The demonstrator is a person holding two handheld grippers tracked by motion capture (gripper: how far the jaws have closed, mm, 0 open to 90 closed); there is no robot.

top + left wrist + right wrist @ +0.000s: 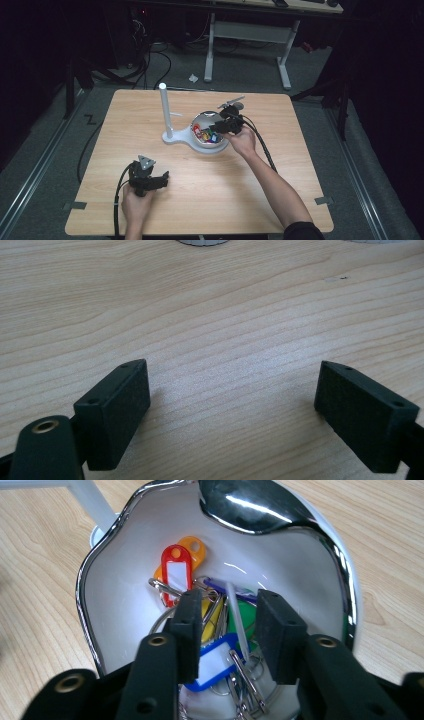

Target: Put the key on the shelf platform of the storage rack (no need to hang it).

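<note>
**Right Gripper Reached Into Bowl of Key Tags While Left Waited on the Table**

A white bowl [120, 600] with a chrome-bright rim sat near the middle of the light wooden table [210, 185], and in it I saw a tangle of plastic key tags on metal rings: a red key tag [175, 572] lying over an orange key tag [196, 549], a blue key tag [217, 662] nearer my camera, and a green key tag [244, 617] beside it. A yellow one showed between the jaws. From my right gripper view, the right gripper [227, 617] was over the bowl with its jaws partly parted, the tags visible in the gap; I could not tell whether the jaws touched any of them. In the high view the right gripper [226, 125] hung at the bowl's [212, 148] right side, the person's right hand [243, 141] behind it. Just left of the bowl stood a white post [165, 111] on a flat white base, its foot touching the bowl's edge. Well apart, toward the table's near left, the left gripper [159, 181] rested low over bare wood, held by the left hand [136, 202]. In my left gripper view its jaws stood wide apart around nothing, the left gripper [232, 390] pointed at plain tabletop.
</note>
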